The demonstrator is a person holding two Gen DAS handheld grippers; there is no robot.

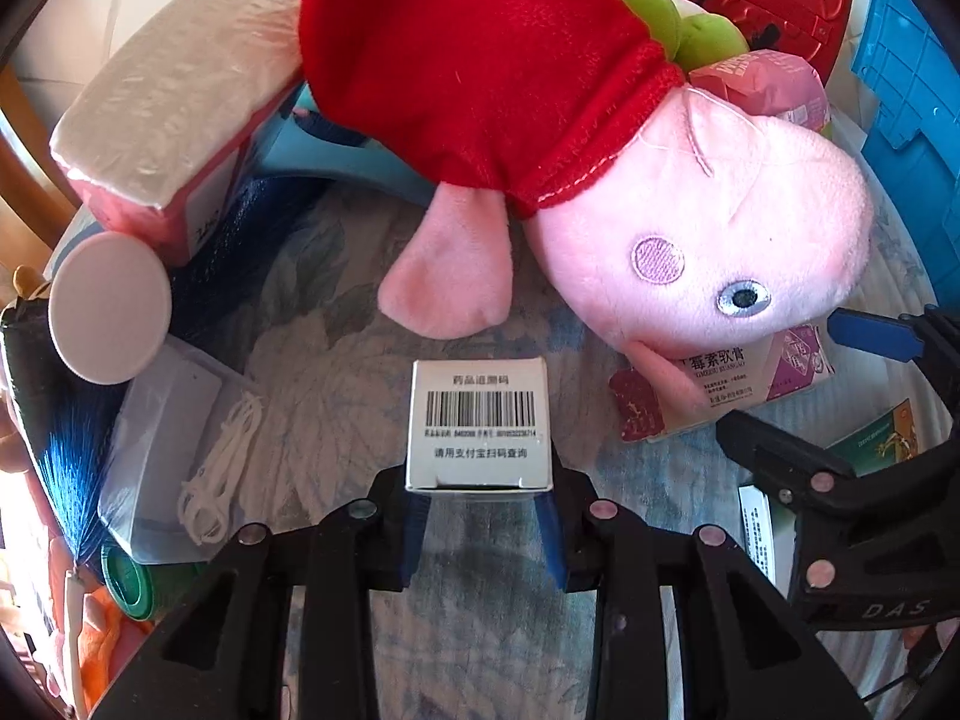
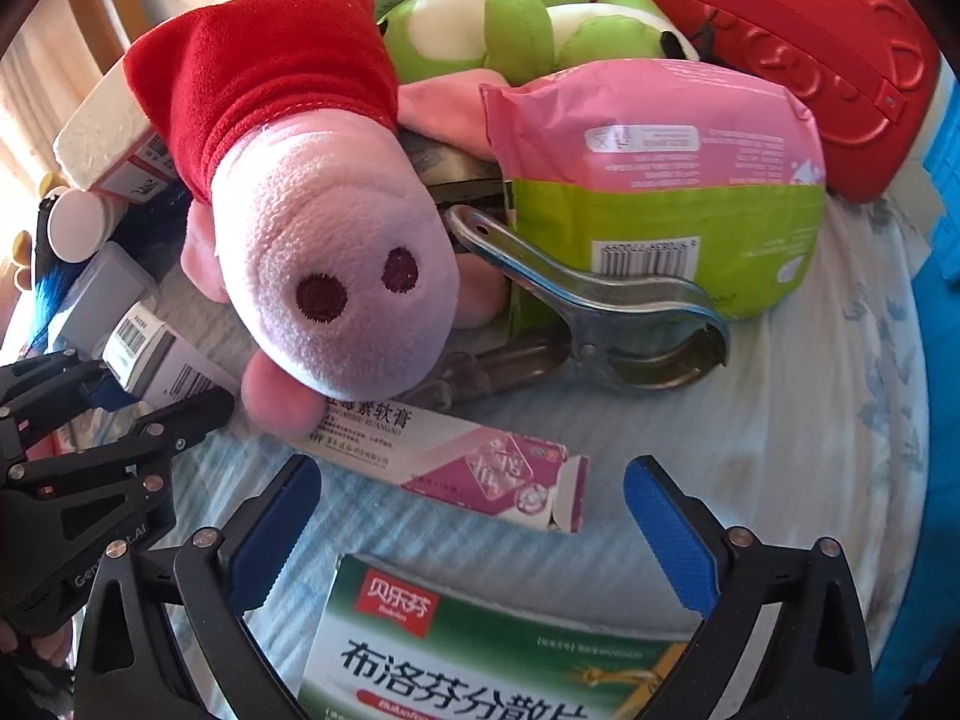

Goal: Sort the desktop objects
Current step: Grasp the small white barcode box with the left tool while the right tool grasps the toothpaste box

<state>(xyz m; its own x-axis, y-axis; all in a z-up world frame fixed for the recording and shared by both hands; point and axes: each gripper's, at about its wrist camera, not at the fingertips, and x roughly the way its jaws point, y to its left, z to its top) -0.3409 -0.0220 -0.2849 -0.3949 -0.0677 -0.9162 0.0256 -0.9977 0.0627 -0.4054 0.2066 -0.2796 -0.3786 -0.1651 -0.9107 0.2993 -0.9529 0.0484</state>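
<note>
Between the blue pads of my left tongs (image 1: 485, 531), low in the middle of the left wrist view, sits a small white box with a barcode (image 1: 479, 425); the pads press its two sides, so I read that as clenched on the box. It stands on a pale blue patterned cloth (image 1: 336, 324) that covers the table. Just above the box lies a pink plush pig in a red dress (image 1: 606, 180), head toward the right of the frame, one arm pointing down at the box without touching it.

At the lower right of that same view my right tongs (image 2: 471, 525) come in, and in their own camera I see them spread wide, released, nothing between the pads. A green and white medicine box (image 2: 480, 648) lies at the bottom centre under them (whether a pad touches it I cannot tell). Beyond it a pink and white ointment carton (image 2: 456, 456) lies flat, its left end tucked under the pig's snout. Farther up, a metal clamp (image 2: 600, 312) rests against a pink and green packet (image 2: 654, 180), with a green plush (image 2: 516, 30) and a red case (image 2: 780, 48) at the top.
</note>
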